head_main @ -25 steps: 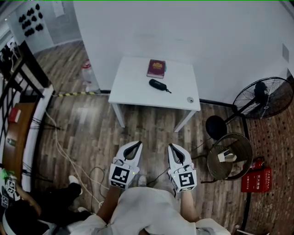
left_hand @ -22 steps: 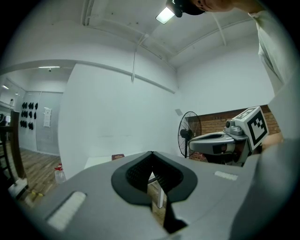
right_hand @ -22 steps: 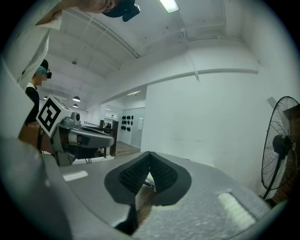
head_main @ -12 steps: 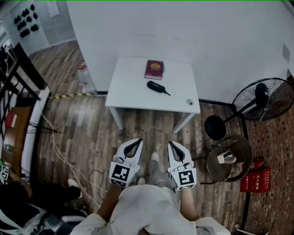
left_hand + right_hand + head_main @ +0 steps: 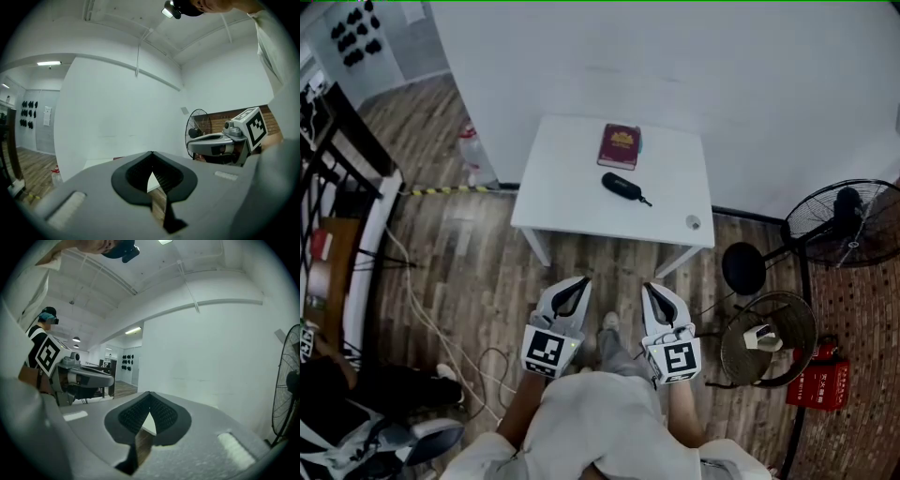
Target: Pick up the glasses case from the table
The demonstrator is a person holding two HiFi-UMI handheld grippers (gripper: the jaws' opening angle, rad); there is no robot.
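Glasses case [image 5: 622, 186] lies dark on the white bench [image 5: 567, 192], just near of the red book [image 5: 620, 146] and well apart from the left gripper [image 5: 580, 282] and right gripper [image 5: 648, 287] — both hang over the floor [image 5: 487, 253], jaws pressed together, holding nothing. Best approach, I'd say: close in on the bench's near edge, spread one gripper's jaws early, and take the case across its narrow width, clear of the book.

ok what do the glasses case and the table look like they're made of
Glasses case: dull black, no shine, so probably fabric or matte leatherette; too small to be sure. Table: smooth, even white top and legs, likely painted wood or laminate; no grain shows.
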